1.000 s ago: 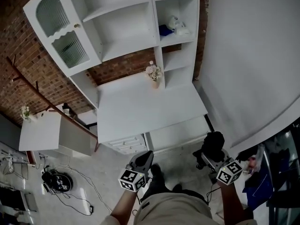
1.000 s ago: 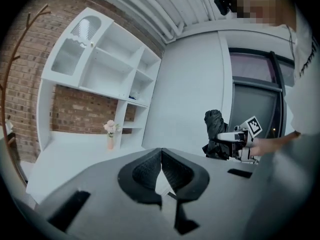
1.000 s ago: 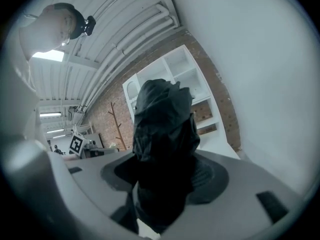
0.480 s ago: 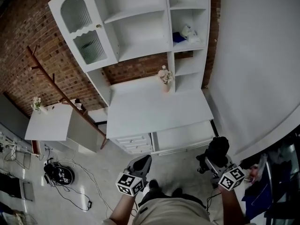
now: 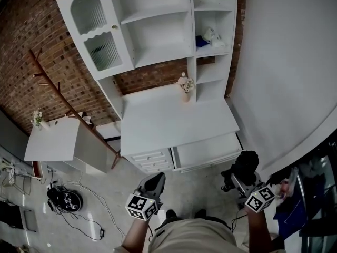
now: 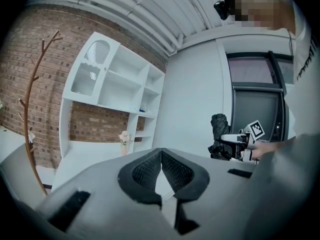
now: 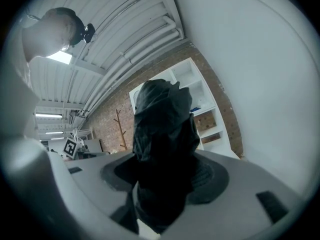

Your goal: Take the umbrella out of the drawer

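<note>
Both forearms reach forward from the person's body at the bottom of the head view, one on each side, each with its marker cube uppermost. The left gripper (image 5: 158, 176) points roughly level towards the white desk (image 5: 174, 123). Its jaws are pressed together at the tips with nothing between them, as the left gripper view confirms. The right gripper (image 5: 238, 177) is also held about level, to the right of the desk front and near the pale wall (image 5: 284, 88). Its jaws stand wide and pinch the black folded umbrella (image 7: 162, 129), which fills the gap between the pads. Seen from the left gripper view, the umbrella stands upright across the right gripper's tip. The umbrella is fully clear of the drawer (image 5: 205, 151), which is pulled out beneath the desk top. It is held above the floor (image 5: 200, 186), just off the drawer's right front corner. The two grippers are well apart.
</note>
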A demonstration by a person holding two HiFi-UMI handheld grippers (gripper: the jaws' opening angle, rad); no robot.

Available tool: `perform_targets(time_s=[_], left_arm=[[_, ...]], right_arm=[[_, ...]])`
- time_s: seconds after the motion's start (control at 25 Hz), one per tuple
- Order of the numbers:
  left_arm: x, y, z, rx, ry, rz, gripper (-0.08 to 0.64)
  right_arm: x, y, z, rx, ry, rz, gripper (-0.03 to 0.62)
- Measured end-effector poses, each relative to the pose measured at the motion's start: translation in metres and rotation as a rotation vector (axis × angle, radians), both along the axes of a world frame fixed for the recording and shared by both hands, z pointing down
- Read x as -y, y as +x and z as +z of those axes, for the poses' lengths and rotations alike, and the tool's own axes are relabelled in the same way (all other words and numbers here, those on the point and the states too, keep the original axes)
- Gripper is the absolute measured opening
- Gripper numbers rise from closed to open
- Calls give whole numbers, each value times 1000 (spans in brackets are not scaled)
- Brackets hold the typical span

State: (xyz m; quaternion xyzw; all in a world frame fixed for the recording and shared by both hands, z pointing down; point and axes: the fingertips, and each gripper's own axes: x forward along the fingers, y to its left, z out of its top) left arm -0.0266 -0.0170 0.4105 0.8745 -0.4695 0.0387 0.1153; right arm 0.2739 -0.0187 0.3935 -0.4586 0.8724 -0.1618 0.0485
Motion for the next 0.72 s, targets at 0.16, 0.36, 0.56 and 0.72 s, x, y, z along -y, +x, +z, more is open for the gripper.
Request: perform_targets(time_s=[0.16, 0.36, 0.56, 0.72], left_arm=[[-1, -21, -3, -10, 6, 8, 25], [1, -37, -6, -20, 16, 13, 25], [6, -41, -7, -18, 24, 24, 25], [8, -45, -9, -16, 30, 32, 25]], right_arm=[[-6, -14, -6, 5, 4, 34, 259], [-9, -27, -6, 14, -1, 59, 258], [-10, -31, -6, 9, 3, 72, 258], [-12, -36, -11, 12, -3, 80, 258]])
